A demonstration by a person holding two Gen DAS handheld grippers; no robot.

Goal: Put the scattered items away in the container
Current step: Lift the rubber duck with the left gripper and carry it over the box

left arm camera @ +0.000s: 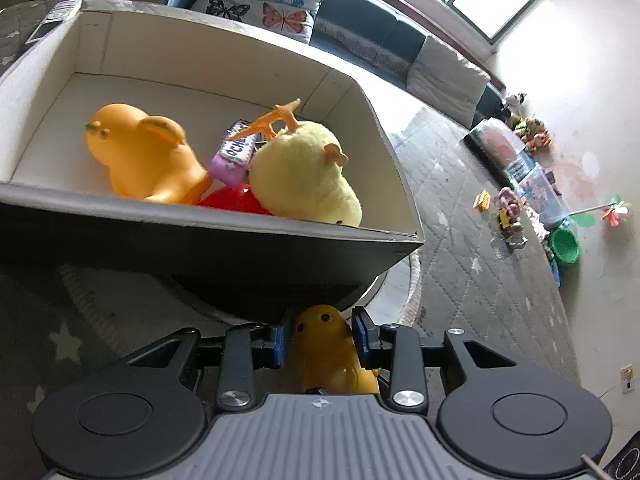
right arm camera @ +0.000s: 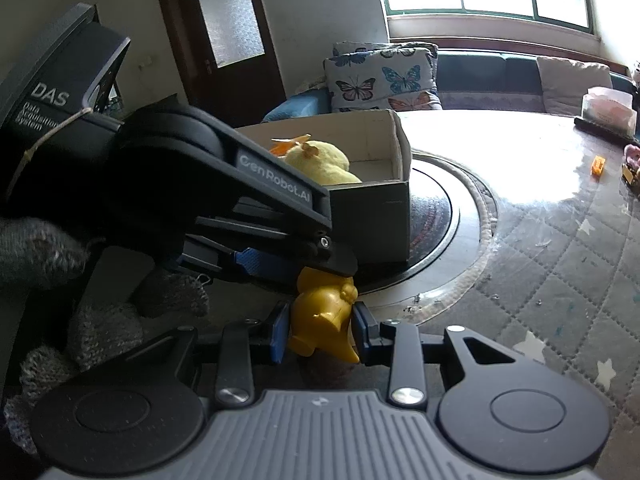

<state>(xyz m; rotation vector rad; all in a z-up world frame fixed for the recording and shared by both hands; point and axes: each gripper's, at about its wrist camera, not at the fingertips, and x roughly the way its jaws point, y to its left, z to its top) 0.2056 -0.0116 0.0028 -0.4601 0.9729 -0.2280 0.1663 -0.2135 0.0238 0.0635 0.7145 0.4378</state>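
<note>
A small yellow rubber duck sits between the blue pads of my left gripper, low in front of the open box. My right gripper is shut on the same duck, with the left gripper's body across it from the left. The box holds an orange rubber chick, a pale yellow plush chick, a purple packet, an orange toy plane and a red item.
The box stands on a round turntable on a quilted table cover. Small toys, a green bowl and a pinwheel lie at the far right. A sofa with a butterfly cushion stands behind.
</note>
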